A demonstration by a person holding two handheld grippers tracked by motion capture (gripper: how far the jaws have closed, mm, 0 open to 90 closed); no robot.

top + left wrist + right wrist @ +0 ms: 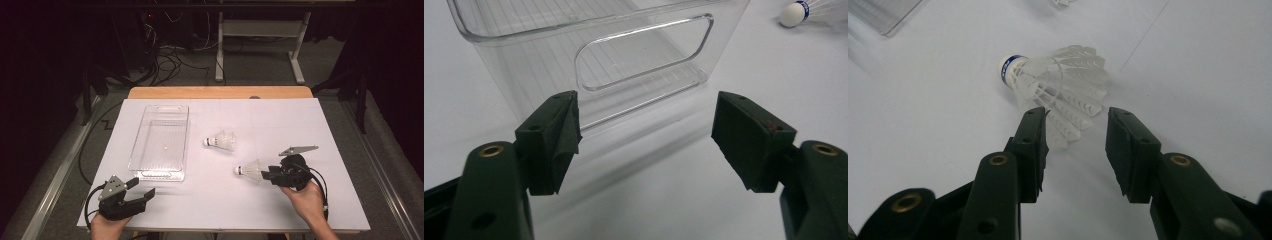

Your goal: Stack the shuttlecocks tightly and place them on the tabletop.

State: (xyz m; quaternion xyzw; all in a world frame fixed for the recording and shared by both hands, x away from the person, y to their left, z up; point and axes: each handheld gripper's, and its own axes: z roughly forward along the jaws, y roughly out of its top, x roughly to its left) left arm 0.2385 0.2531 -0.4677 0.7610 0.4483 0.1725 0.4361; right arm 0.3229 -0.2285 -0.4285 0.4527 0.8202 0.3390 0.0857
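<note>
Fig. Approach of the right gripper (267,173) to the nearer white feathered shuttlecock w/ a blue-banded cork tip (249,169), seen from the high view. The shuttlecock is laid on its side on the white table sheet (280,125), just ahead of the gripper; its long axis runs roughly across the table, cork toward the clear plastic rectangular bin (161,141), skirt toward the gripper. In the right gripper view the jaws are held partly apart, w/ the skirt edge (1068,107) at their tips, touching or nearly touching the left one; nothing is gripped yet. The skirt is thus presented first, so a short advance along the shuttlecock's own axis is judged sufficient before closing. A second shuttlecock of the same kind (221,141) is seen farther off, between the first and the bin's far end. The left gripper (139,190) is held wide open and empty at the near-left table edge, facing the bin's handle cut-out (644,52). The right hand (305,197) is clearly the nearer to both shuttlecocks.
</note>
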